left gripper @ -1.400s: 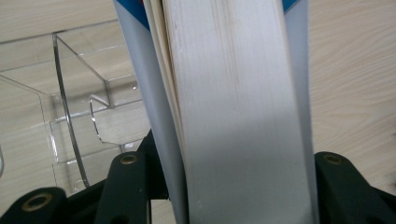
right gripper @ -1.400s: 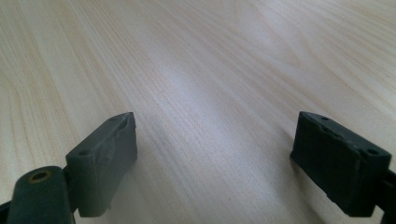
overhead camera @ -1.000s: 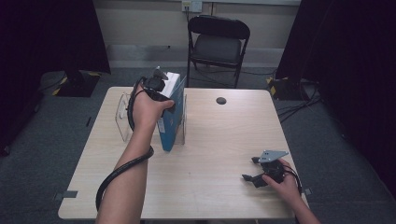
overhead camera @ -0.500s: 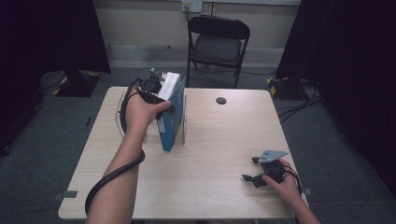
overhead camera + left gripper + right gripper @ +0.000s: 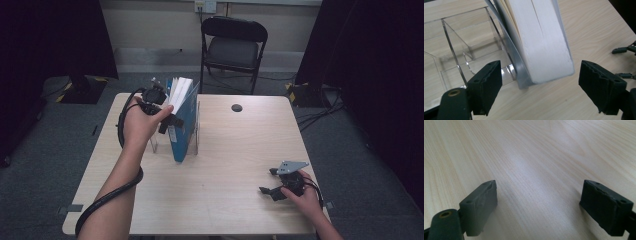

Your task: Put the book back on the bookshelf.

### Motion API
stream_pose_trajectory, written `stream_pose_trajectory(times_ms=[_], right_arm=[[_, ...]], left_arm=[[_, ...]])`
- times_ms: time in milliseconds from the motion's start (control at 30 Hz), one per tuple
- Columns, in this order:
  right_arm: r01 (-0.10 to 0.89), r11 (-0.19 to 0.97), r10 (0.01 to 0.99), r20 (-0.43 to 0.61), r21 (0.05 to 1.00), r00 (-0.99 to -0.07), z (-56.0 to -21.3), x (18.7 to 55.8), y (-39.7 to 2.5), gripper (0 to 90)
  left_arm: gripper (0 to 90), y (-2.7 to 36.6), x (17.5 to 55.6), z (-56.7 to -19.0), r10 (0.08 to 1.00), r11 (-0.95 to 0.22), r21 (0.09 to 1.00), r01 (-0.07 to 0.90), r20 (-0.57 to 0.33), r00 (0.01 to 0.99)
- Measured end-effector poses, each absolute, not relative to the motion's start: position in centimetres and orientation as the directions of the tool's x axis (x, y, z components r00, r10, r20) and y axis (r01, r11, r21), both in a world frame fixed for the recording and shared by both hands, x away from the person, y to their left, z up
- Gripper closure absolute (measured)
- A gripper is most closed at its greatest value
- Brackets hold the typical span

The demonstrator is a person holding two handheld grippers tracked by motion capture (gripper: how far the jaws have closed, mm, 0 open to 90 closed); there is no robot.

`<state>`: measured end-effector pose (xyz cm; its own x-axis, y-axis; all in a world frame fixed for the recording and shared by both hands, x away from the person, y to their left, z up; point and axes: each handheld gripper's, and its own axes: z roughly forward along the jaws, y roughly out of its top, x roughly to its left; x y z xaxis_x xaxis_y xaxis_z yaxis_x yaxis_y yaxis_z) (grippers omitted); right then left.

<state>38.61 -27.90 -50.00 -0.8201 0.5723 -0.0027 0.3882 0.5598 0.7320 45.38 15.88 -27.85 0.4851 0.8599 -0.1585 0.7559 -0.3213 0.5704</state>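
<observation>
Book (image 5: 182,120): thick, blue cover, white page block; stands on edge in the clear rack, top tilted toward the left hand. In the left gripper view the page edge (image 5: 544,42) looks smooth and matte, with a thin grey cover sheet bowed away on one side.
Rack (image 5: 192,145): clear acrylic, upright flat dividers with rounded cut-outs, glossy reflections (image 5: 456,55); sits on the left half of the tabletop.
Left tongs (image 5: 537,87): black, ribbed rubber pads, spread wide, one on each side of the book's corner, neither pad touching it. Held up at the book's top edge (image 5: 167,112).
Right tongs (image 5: 539,202): apart, nothing between them, low over bare wood; near the front right corner (image 5: 272,182).
Tabletop (image 5: 235,150): pale wood-grain laminate, fine straight streaks.
Small disc (image 5: 237,107): dark, round, flat, toward the far edge.
Chair (image 5: 232,47): black, folding, beyond the tabletop.
</observation>
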Motion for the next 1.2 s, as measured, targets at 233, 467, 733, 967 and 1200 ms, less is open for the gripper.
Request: stream_pose_trajectory(times_ms=[233, 467, 733, 967, 1200], right_arm=[[0.389, 0.56, 0.572, -0.002, 0.732, -0.82, -50.0, 38.6, -27.9, 13.1], [0.389, 0.56, 0.572, -0.002, 0.732, -0.82, -50.0, 38.6, -27.9, 13.1], [0.389, 0.56, 0.572, -0.002, 0.732, -0.82, -50.0, 38.6, -27.9, 13.1], [0.389, 0.559, 0.572, -0.001, 0.732, -0.82, -50.0, 38.6, -27.9, 13.1], [0.388, 0.558, 0.572, -0.002, 0.733, -0.82, -50.0, 38.6, -27.9, 13.1]], left_arm=[[18.5, 16.2, 44.8, -28.4, 0.847, -0.318, 0.575, 0.754, -0.185, 0.498], [19.1, 16.5, 44.3, -28.7, 0.841, -0.309, 0.577, 0.756, -0.204, 0.5], [19.0, 16.9, 43.8, -28.9, 0.84, -0.314, 0.581, 0.751, -0.198, 0.505], [19.2, 17.5, 43.4, -29.9, 0.837, -0.323, 0.567, 0.758, -0.203, 0.508], [19.2, 18.1, 42.9, -30.9, 0.836, -0.32, 0.566, 0.76, -0.209, 0.508]])
